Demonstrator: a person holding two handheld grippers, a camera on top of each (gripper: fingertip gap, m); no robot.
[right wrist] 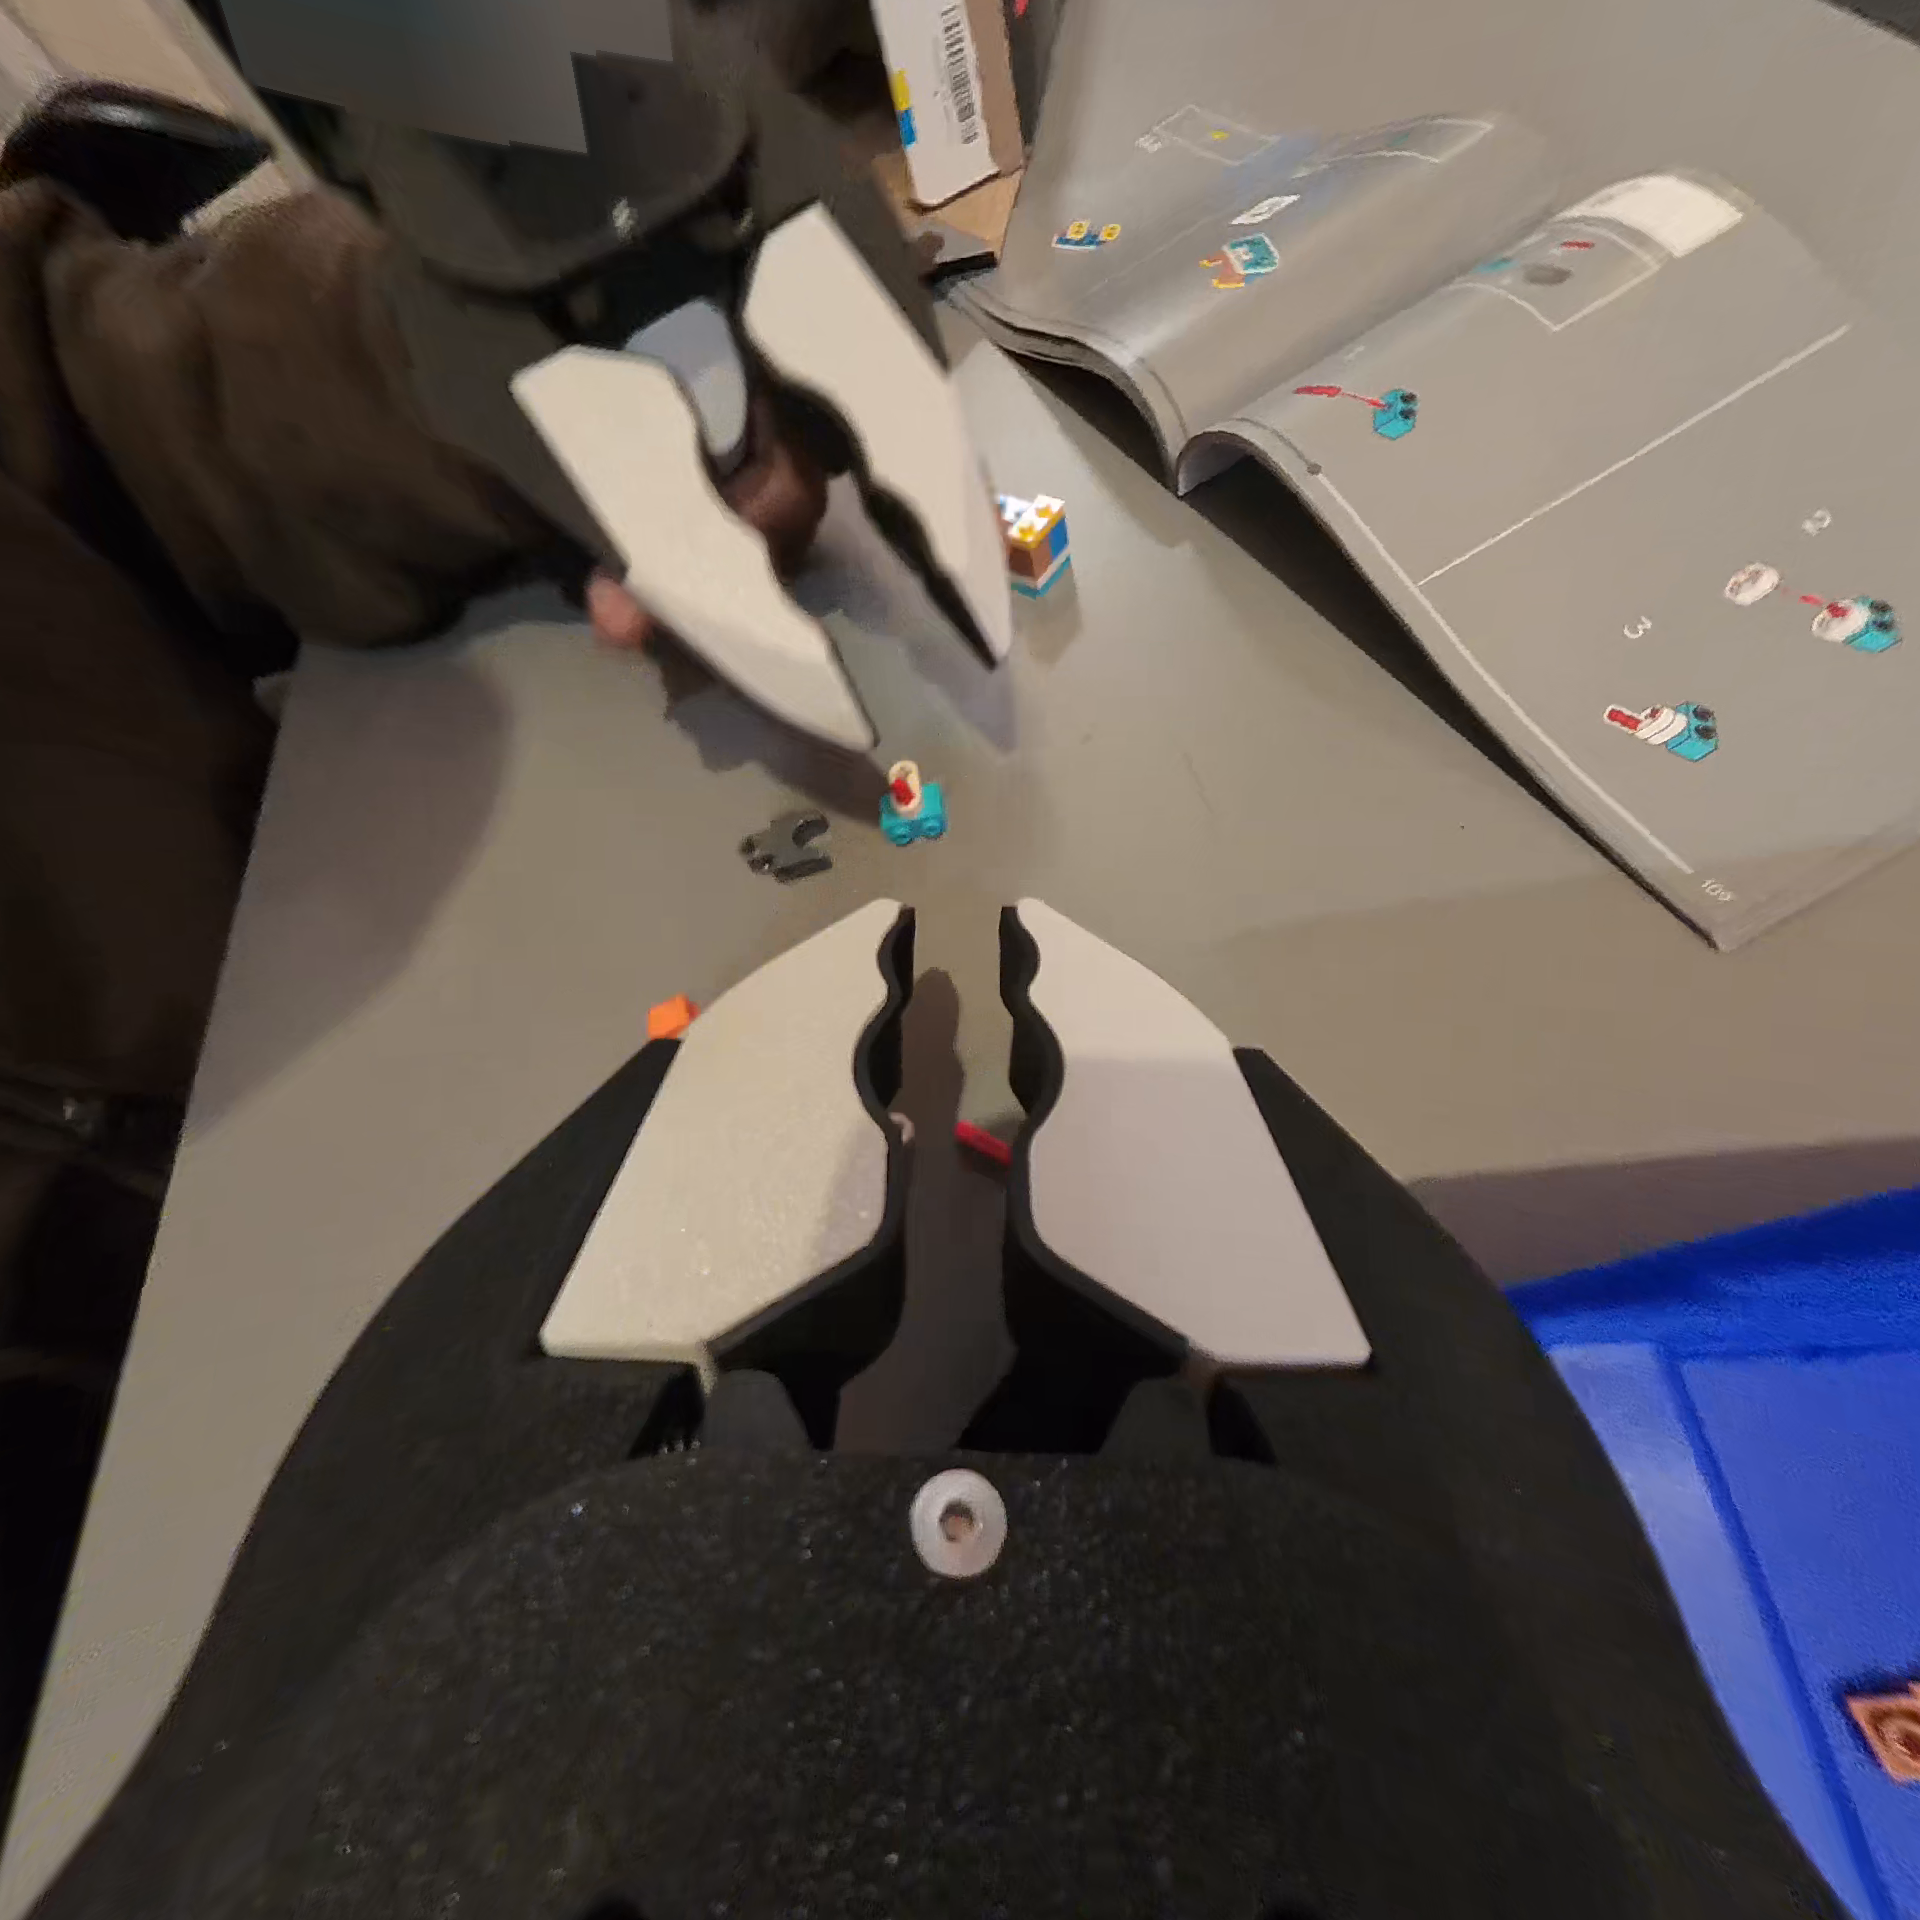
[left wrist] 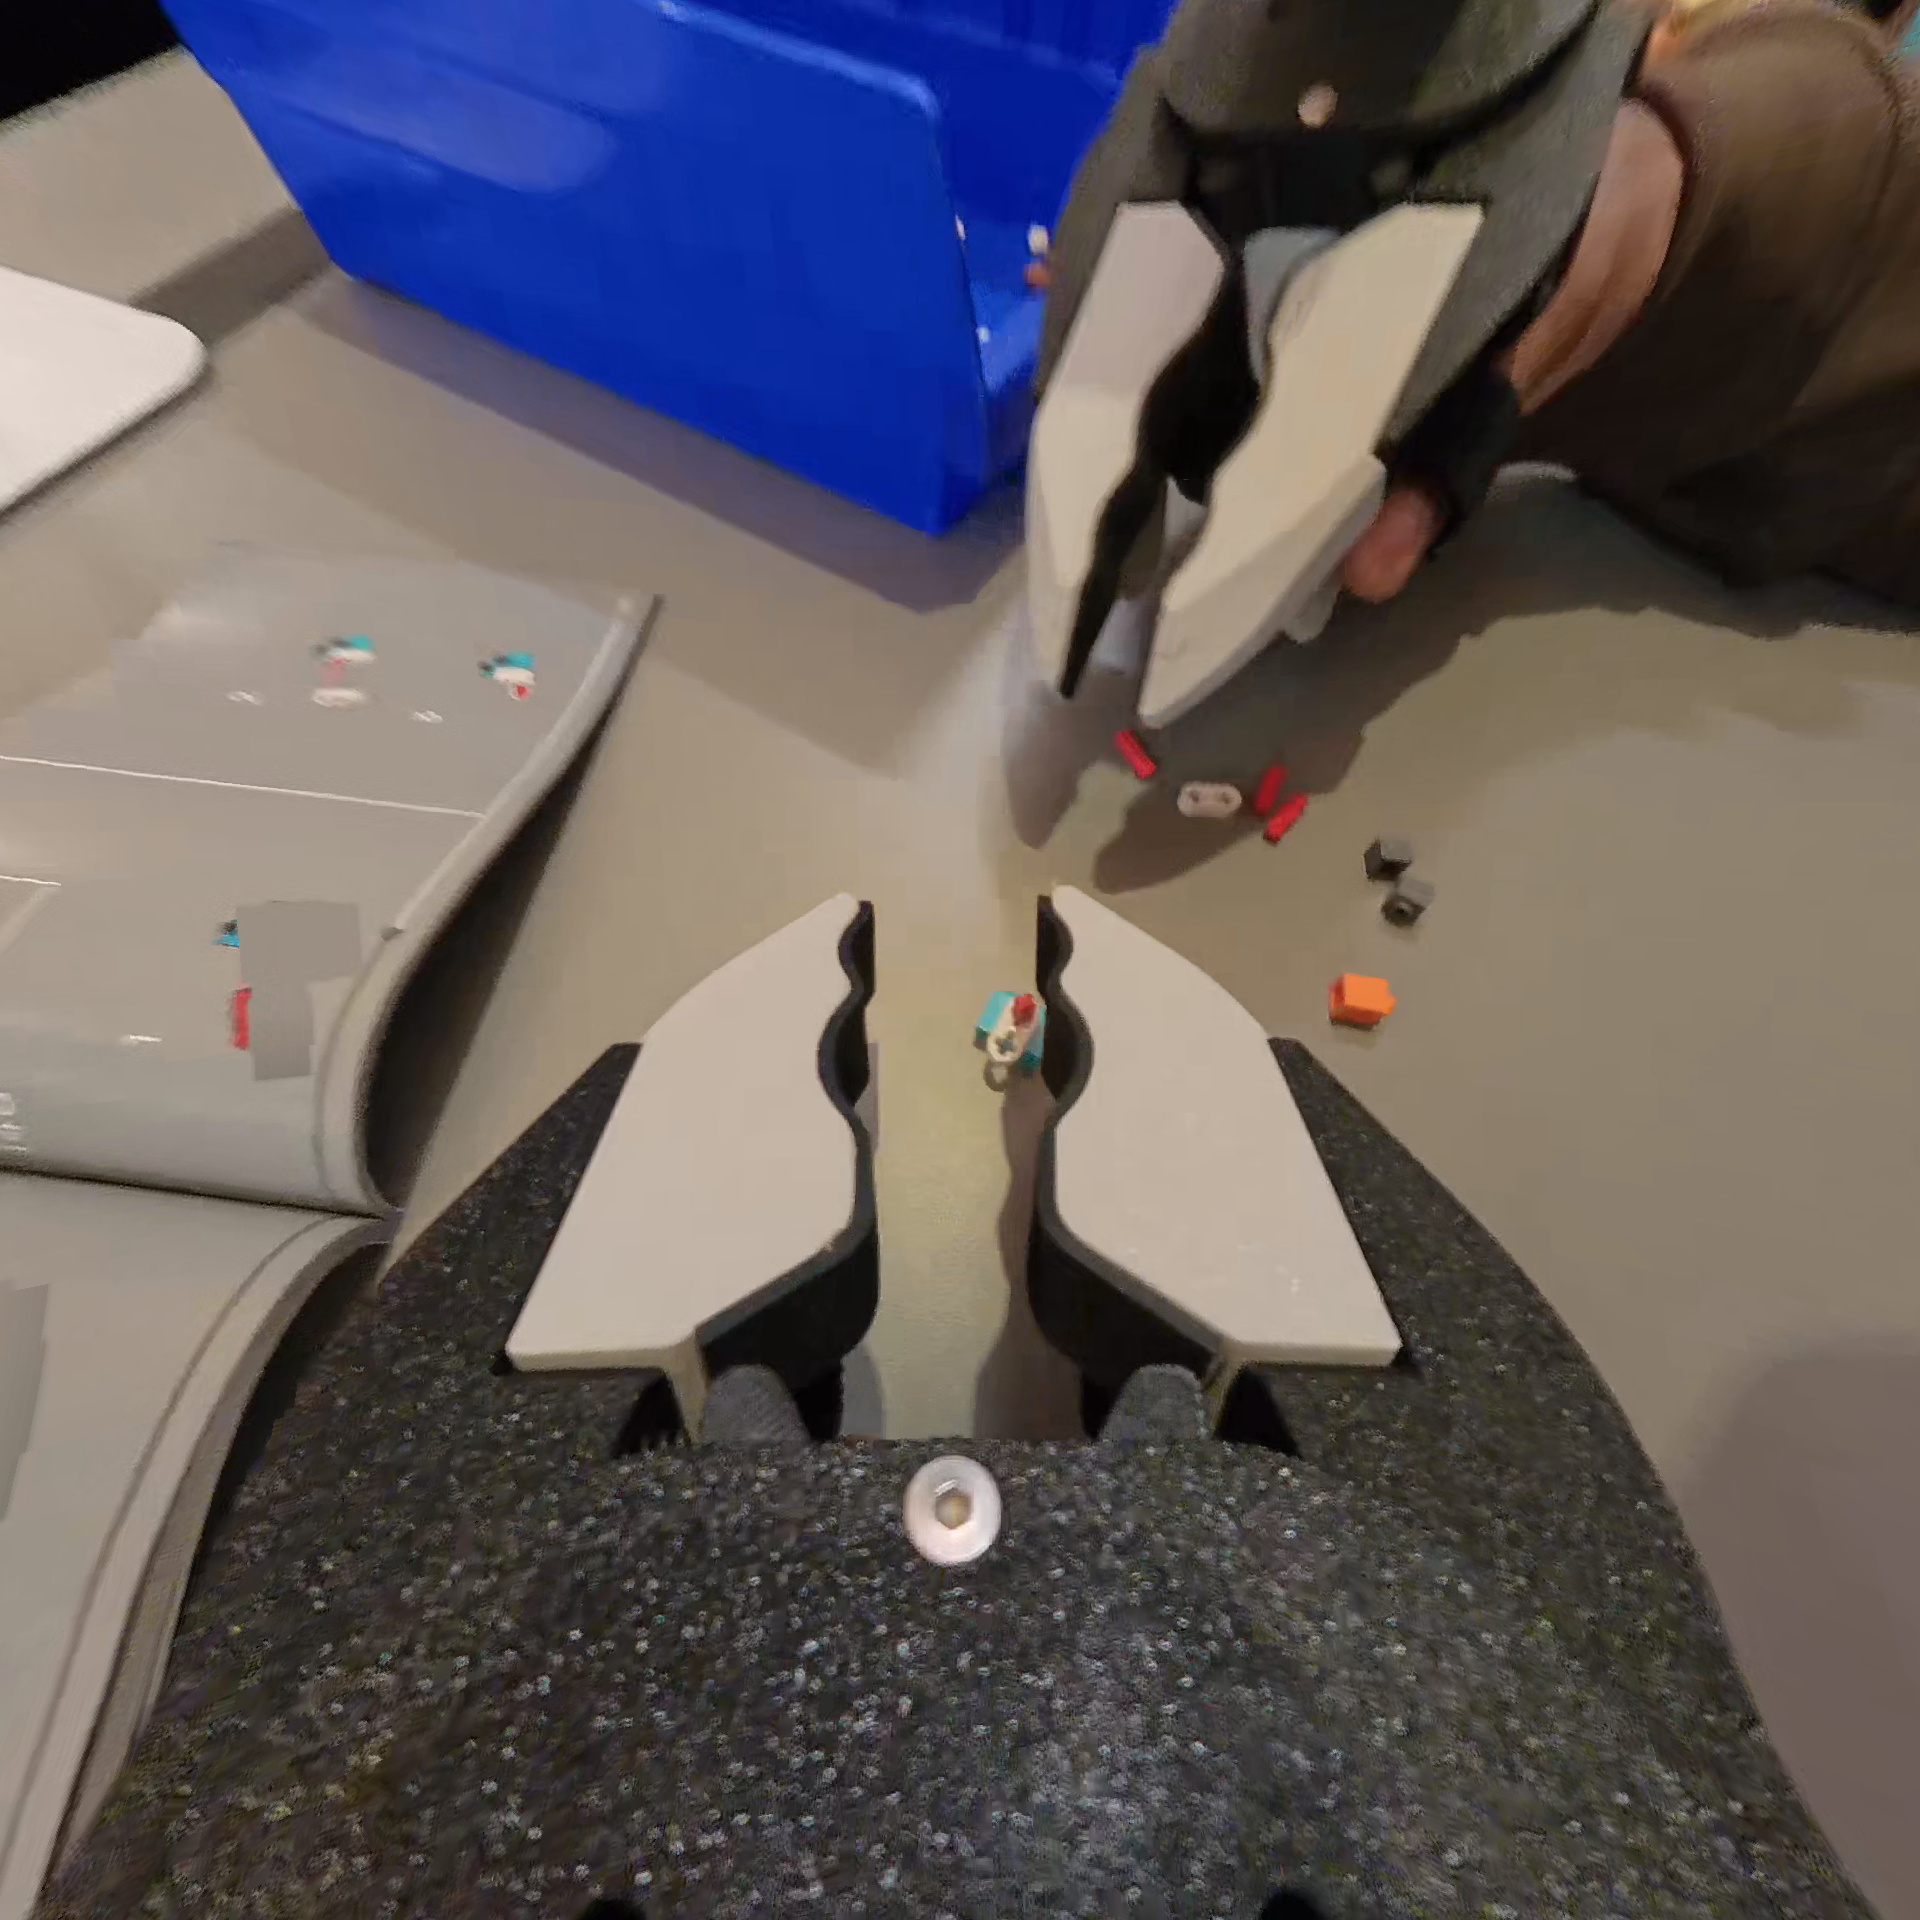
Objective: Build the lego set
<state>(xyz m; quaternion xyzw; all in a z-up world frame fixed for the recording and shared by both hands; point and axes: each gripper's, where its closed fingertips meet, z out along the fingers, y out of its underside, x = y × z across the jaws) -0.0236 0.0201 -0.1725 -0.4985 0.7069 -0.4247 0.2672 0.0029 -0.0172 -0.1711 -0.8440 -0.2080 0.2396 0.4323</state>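
Note:
A small teal brick assembly (left wrist: 1010, 1034) with a red pin and a white round piece stands on the grey table (left wrist: 1558, 1143). It lies between the fingers of my open left gripper (left wrist: 956, 909), close to the right finger, and no grip on it shows. It also shows in the right wrist view (right wrist: 912, 805), just below the left gripper (right wrist: 930, 696). My right gripper (right wrist: 956, 914) is narrowly open and empty, tips down over loose red pins (left wrist: 1135, 753) and a white two-hole piece (left wrist: 1208, 800). One red pin (right wrist: 982, 1140) shows between its fingers.
The open instruction booklet (right wrist: 1558, 520) lies beside the work area. A blue bin (left wrist: 675, 239) stands behind. An orange brick (left wrist: 1361, 1000), two dark grey cubes (left wrist: 1387, 860), a black piece (right wrist: 787, 844) and a small built model (right wrist: 1036, 545) sit on the table. Left tips to right tips: about 5 centimeters. My left gripper's tips are some 5 centimeters from the black piece (right wrist: 787, 844).

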